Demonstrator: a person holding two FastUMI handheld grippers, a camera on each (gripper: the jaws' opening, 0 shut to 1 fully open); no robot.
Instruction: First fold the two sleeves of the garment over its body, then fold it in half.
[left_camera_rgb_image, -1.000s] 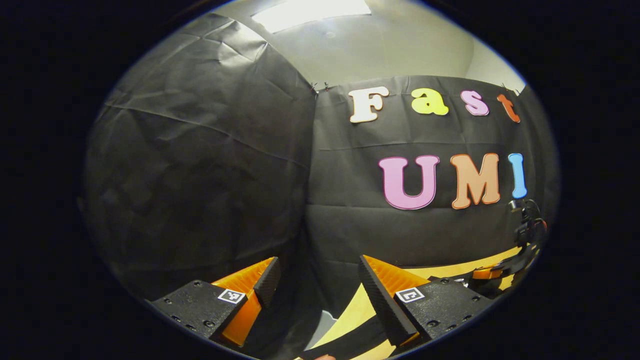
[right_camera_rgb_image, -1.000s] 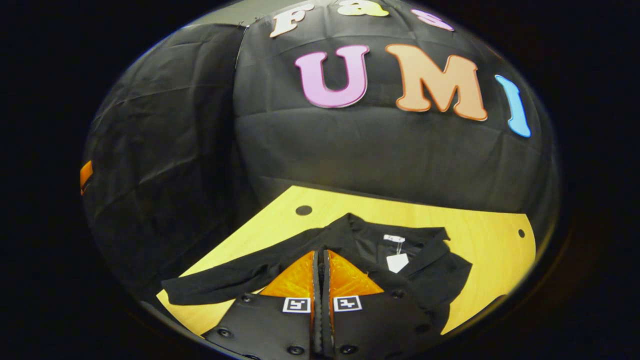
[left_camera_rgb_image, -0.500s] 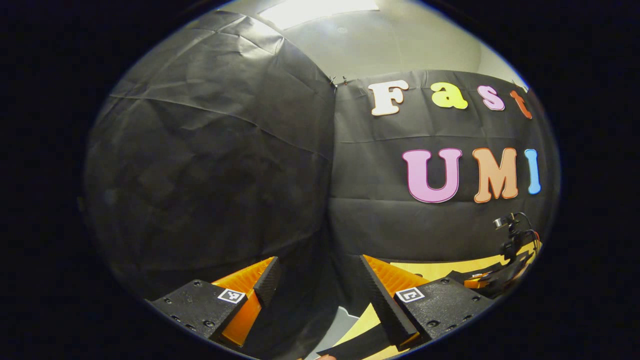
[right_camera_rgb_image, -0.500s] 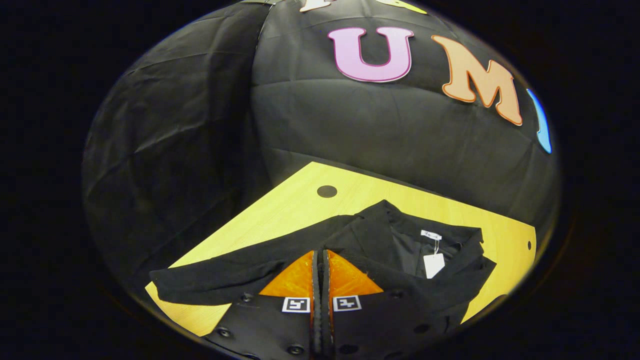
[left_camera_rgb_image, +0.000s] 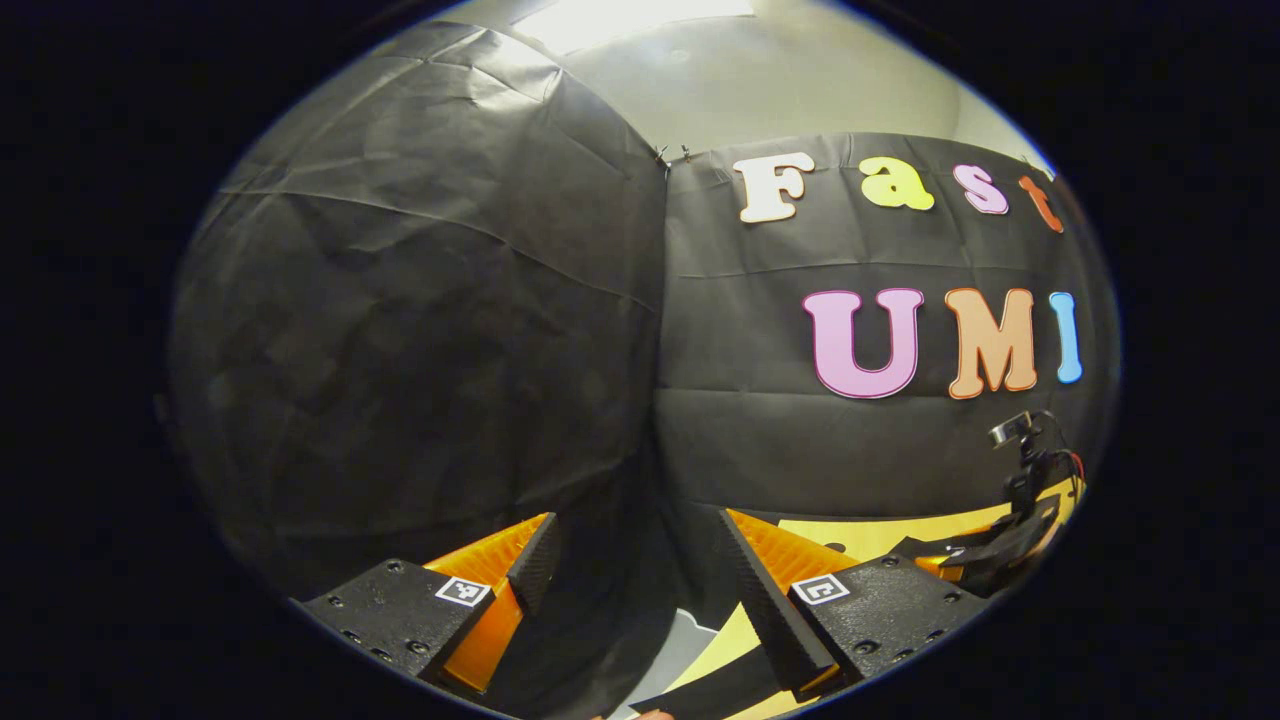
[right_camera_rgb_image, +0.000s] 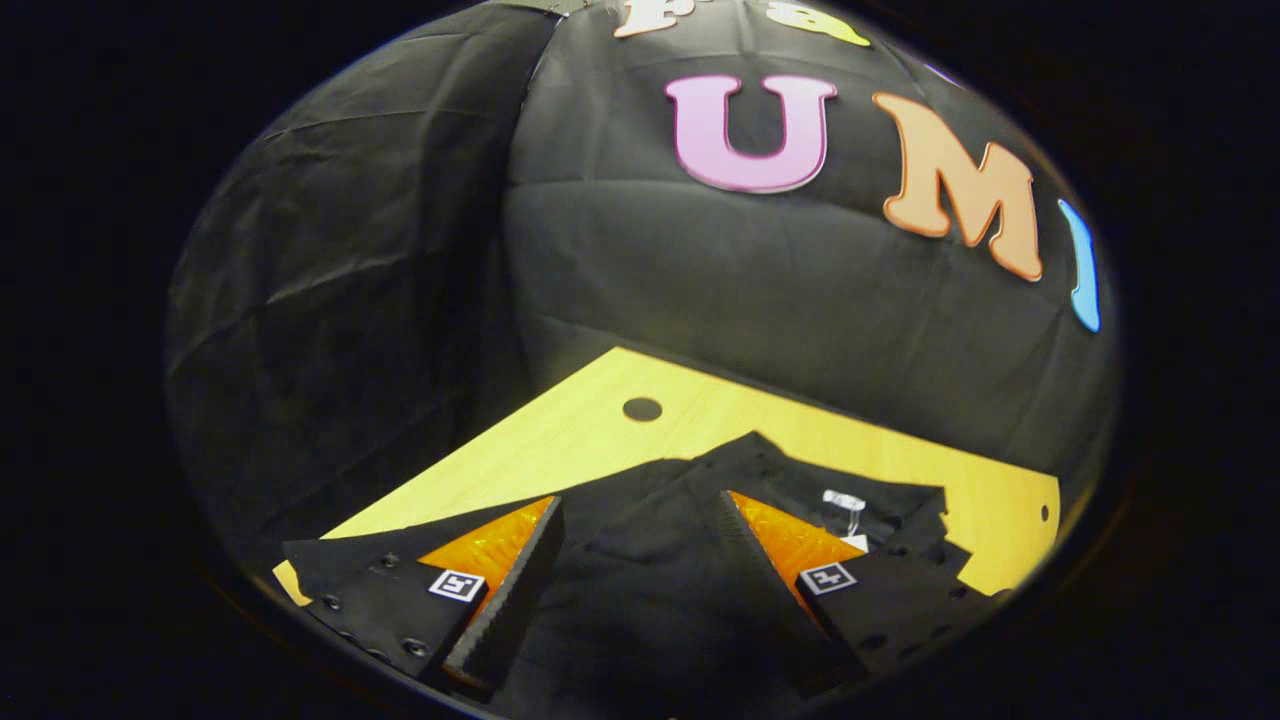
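Your right claw (right_camera_rgb_image: 635, 520): fingers wide apart over the black shirt (right_camera_rgb_image: 640, 570) | shirt: flat on the yellow table (right_camera_rgb_image: 560, 440) | your left claw (left_camera_rgb_image: 635, 535): fingers apart, holding nothing, by the table's edge

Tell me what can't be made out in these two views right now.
- Right gripper view: the garment's near part, hidden behind the right gripper and cut off at the bottom.
- Its white tag: too small to read.
- Left gripper view: the far gripper, too dark to judge.
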